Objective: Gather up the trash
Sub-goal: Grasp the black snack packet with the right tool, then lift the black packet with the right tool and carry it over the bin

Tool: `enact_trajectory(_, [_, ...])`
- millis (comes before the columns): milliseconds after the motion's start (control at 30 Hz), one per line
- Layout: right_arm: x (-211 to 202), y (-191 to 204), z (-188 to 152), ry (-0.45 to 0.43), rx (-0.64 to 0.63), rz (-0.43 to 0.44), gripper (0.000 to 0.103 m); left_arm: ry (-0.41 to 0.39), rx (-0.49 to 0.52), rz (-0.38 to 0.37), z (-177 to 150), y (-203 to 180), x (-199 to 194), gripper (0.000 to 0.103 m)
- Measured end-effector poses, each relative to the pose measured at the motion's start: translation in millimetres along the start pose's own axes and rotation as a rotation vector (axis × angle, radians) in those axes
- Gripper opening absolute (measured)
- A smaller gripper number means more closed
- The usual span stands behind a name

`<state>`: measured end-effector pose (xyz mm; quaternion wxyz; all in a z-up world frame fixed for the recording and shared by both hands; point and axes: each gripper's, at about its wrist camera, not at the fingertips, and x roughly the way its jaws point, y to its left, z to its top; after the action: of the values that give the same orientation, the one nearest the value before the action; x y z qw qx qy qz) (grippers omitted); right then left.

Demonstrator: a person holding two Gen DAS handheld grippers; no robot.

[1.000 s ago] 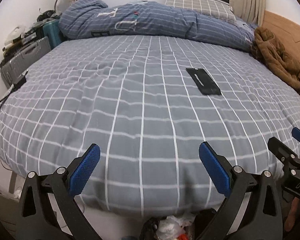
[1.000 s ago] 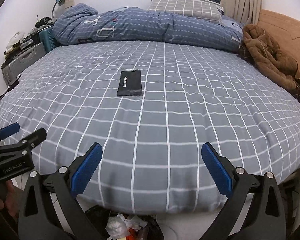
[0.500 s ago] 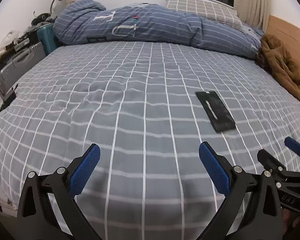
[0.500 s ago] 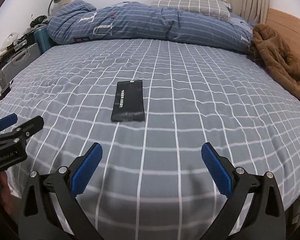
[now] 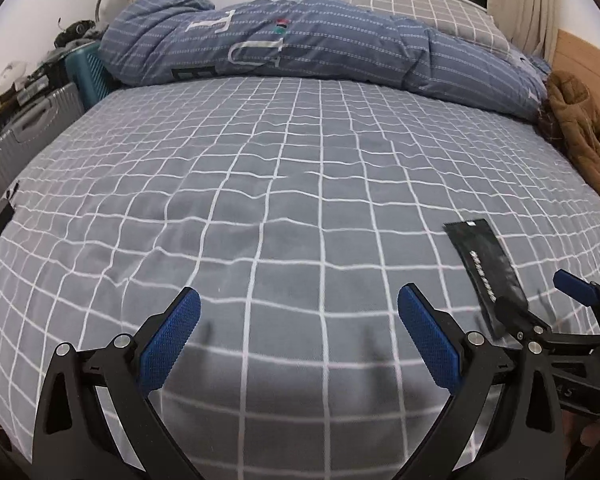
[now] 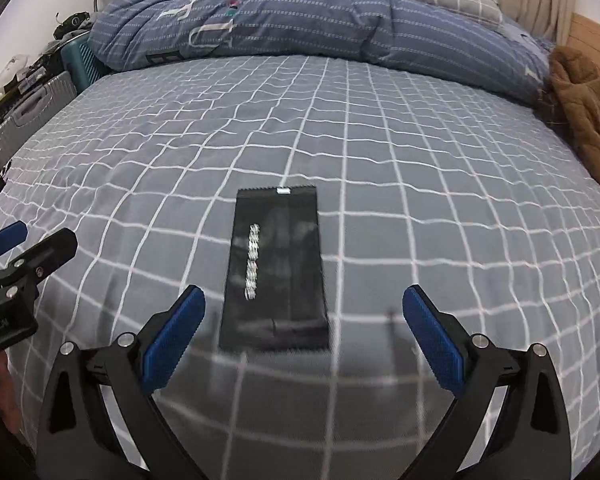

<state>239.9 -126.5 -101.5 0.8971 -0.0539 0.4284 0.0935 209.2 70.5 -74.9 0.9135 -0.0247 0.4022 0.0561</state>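
Observation:
A flat black wrapper (image 6: 276, 268) with silver print lies on the grey checked bedsheet (image 6: 420, 184). My right gripper (image 6: 302, 330) is open and low over the bed, its jaws spread either side of the wrapper's near end, not touching it. The wrapper also shows in the left wrist view (image 5: 484, 268), to the right of my left gripper (image 5: 298, 330), which is open and empty above bare sheet. The right gripper's fingertips (image 5: 572, 284) show at that view's right edge, beside the wrapper.
A rolled blue striped duvet (image 5: 300, 48) and a checked pillow (image 5: 420, 4) lie at the head of the bed. A brown jacket (image 6: 584, 112) lies at the right edge. Suitcases (image 5: 32, 124) stand by the left side. A black charger (image 5: 0, 216) sits at the left edge.
Both grippers have moved forward over the bed and lower. The wrapper now lies between the right gripper's jaws. The trash bag below the bed edge has left view.

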Motion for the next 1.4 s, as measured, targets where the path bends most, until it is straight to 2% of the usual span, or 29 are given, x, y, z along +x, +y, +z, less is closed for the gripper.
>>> enact_trajectory(233, [29.8, 7.1, 11.3, 0.062, -0.002, 0.017, 0.071, 0.015, -0.031, -0.002, 9.0, 6.5, 18.4, 0.097])
enact_trajectory(300, [30.7, 8.6, 11.1, 0.062, -0.006, 0.021, 0.063, 0.020, -0.032, -0.001, 9.2, 6.5, 21.1, 0.097])
enact_trajectory(333, [30.8, 9.4, 11.5, 0.061, -0.010, 0.018, 0.054, 0.023, -0.033, 0.001, 9.1, 6.5, 22.6, 0.097])
enact_trajectory(400, [31.1, 11.0, 12.5, 0.062, -0.016, 0.016, 0.052, 0.026, -0.033, 0.002, 8.5, 6.1, 23.8, 0.097])
enact_trajectory(467, [31.8, 12.7, 12.4, 0.062, -0.027, 0.018, 0.042, 0.026, -0.029, 0.003, 8.8, 4.8, 24.1, 0.097])
enact_trajectory(567, [33.2, 14.0, 12.3, 0.059, -0.038, 0.009, 0.035, 0.026, -0.024, 0.003, 7.1, 3.1, 22.8, 0.097])
enact_trajectory(933, [18.9, 8.3, 12.8, 0.019, -0.016, 0.010, 0.032, 0.015, -0.026, -0.007, 6.8, -1.9, 11.3, 0.097])
enact_trajectory(1400, [-31.8, -9.0, -0.3, -0.039, 0.030, 0.019, 0.032, -0.004, -0.018, -0.037, -11.4, -22.2, -25.5, 0.097])
